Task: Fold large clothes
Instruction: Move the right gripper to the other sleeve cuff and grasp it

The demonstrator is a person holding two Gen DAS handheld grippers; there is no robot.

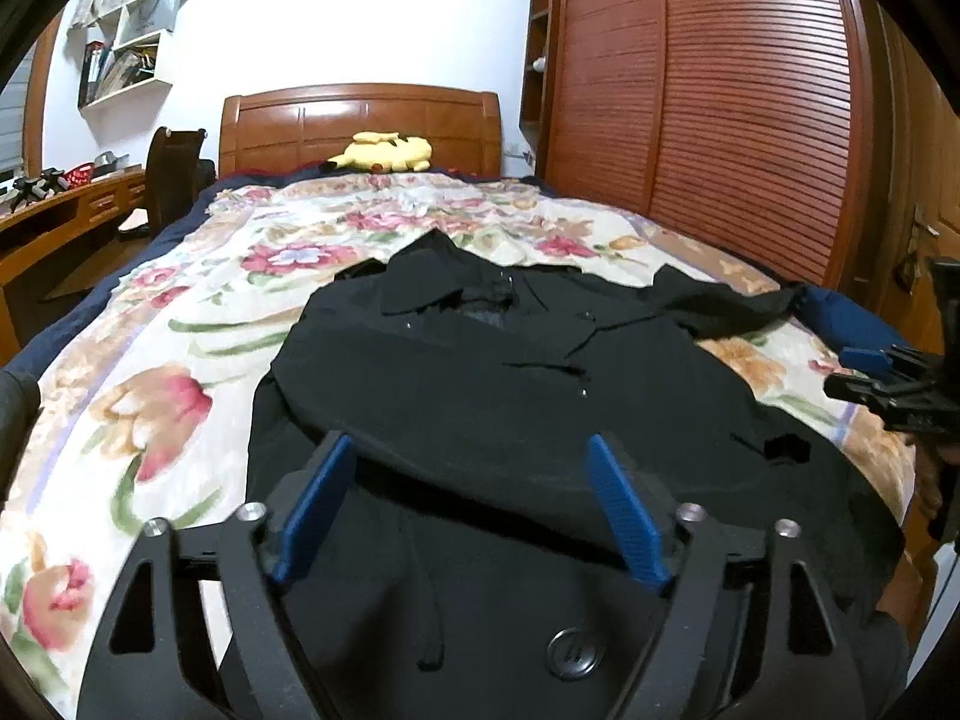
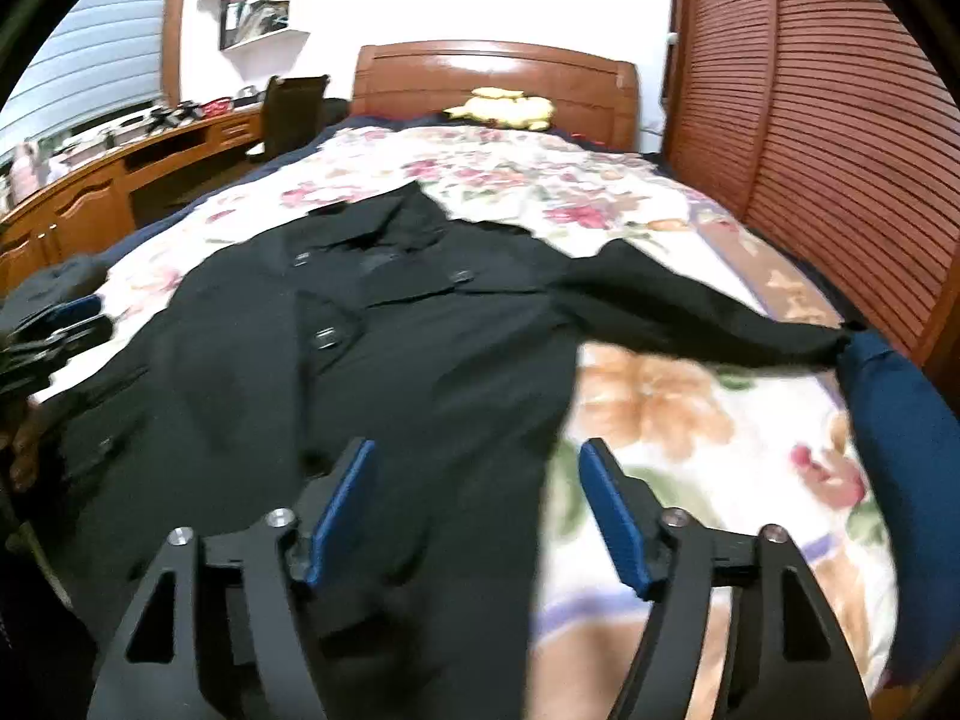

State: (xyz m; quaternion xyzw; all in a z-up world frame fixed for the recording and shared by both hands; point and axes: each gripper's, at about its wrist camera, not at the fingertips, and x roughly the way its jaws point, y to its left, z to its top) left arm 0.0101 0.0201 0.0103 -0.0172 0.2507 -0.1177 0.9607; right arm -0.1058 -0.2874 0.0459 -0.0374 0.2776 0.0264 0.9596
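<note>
Your left gripper (image 1: 471, 504) hovers over the lower part of a black coat (image 1: 480, 384); its blue fingers (image 1: 318, 504) stand wide apart, pads clear of the cloth, gripping nothing. Your right gripper (image 2: 477, 510) likewise has its fingers (image 2: 345, 507) spread, nothing pressed between them; the coat's right edge lies below the gap, though blur hides whether the tips touch it.

The coat lies face up on the floral bedspread (image 1: 150, 360) of the bed, collar (image 1: 432, 282) toward twelve o'clock, hem toward six o'clock. In the right wrist view one sleeve (image 2: 708, 312) stretches toward three o'clock, its cuff reaching the dark blue bedding (image 2: 900, 408) at the mattress edge. The left side is folded in over the body.

A yellow plush toy (image 1: 387, 153) rests at twelve o'clock against the wooden headboard (image 1: 360, 120). The slatted wardrobe (image 1: 720, 108) fills two o'clock; a desk (image 1: 60, 204) and chair (image 1: 174, 168) sit at ten o'clock.
</note>
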